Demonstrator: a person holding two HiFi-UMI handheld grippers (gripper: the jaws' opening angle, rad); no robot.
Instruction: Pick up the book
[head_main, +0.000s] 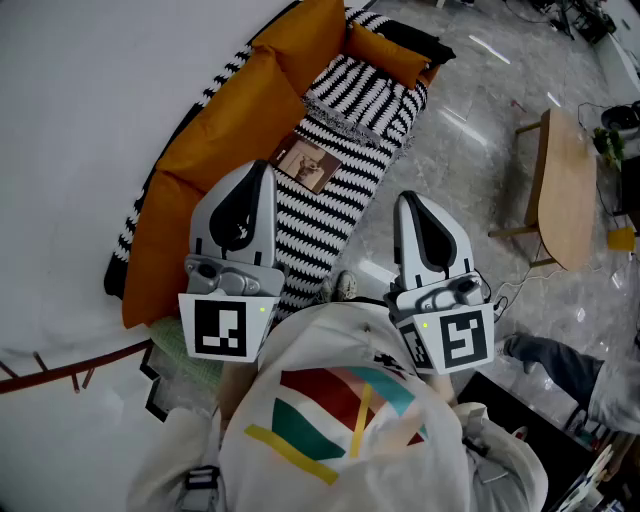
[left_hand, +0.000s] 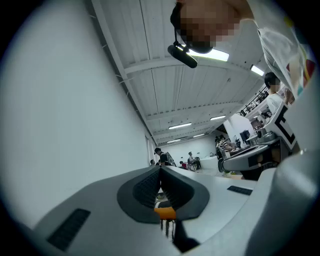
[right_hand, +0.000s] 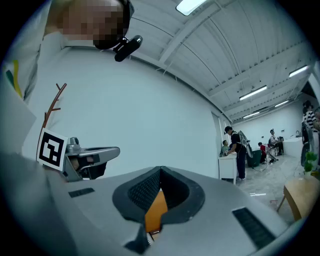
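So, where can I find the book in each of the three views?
Head view: the book lies on the striped blanket, in the upper middle of the picture.
Left gripper view: not in it.
Right gripper view: not in it.
Shared landmark: the orange cushion, also seen low in the middle of the left gripper view and of the right gripper view.

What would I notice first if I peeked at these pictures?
Probably the bright orange cushions and the zebra-striped blanket on the sofa, up the middle of the head view. A small book lies flat on the stripes. Nearer the person, the left hand-held gripper and the right hand-held gripper point toward it, both shut and empty.
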